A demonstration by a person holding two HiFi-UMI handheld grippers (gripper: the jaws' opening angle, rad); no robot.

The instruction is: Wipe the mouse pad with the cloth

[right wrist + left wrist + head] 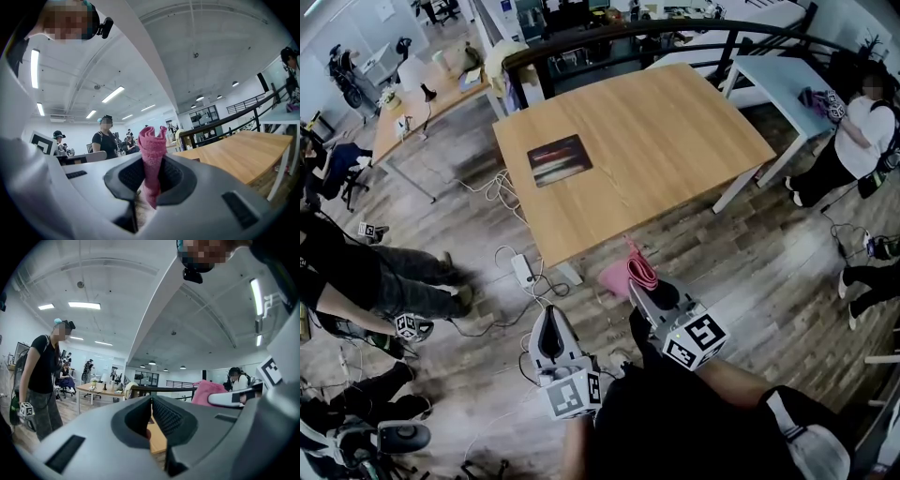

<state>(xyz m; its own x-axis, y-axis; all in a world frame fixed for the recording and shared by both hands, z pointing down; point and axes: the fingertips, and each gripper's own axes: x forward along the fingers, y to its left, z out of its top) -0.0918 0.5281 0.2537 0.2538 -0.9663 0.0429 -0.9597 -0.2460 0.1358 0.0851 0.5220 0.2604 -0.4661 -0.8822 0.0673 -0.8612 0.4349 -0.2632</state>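
The right gripper [647,292] is clamped on the rolled pink cloth [639,271]. Beside it, the left gripper [547,317] has its jaws together, empty. The mouse pad [560,159] lies on the table [675,141], well ahead of both.

Mouse pad [560,159] print too small to read, cloth [623,275] perhaps partly hidden behind right hand-held gripper [645,286].

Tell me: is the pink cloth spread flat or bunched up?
Bunched: the pink fabric cloth stands as a narrow rolled wad pinched in the right tongs.
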